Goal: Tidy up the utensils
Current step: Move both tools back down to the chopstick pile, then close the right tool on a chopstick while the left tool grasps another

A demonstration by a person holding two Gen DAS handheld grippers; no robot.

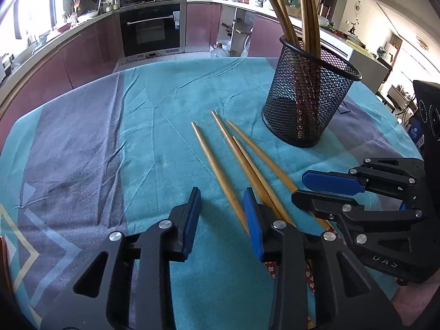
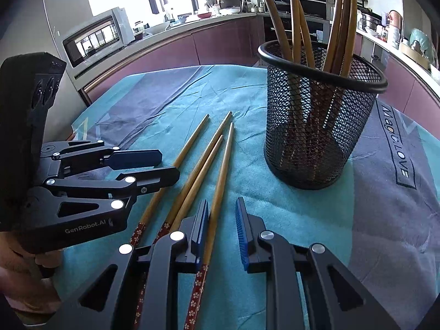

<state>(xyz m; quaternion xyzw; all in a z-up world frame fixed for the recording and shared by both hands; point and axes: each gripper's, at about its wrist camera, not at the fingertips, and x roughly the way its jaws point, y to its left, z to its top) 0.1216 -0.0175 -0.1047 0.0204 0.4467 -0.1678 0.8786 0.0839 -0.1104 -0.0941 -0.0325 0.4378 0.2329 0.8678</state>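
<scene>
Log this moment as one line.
left gripper open, chopstick between jaws | right gripper open, another chopstick between jaws | four chopsticks loose on cloth | mesh cup upright, holding more

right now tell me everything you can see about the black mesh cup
The black mesh cup is a round wire-mesh holder with a solid rolled rim and a solid base band, metal by its look. It stands upright on the teal cloth, beyond and to the right of the four loose chopsticks, which lie clear of it. Several bamboo-coloured chopsticks stand inside, leaning on the rim, their patterned ends down. Neither gripper touches it.
</scene>
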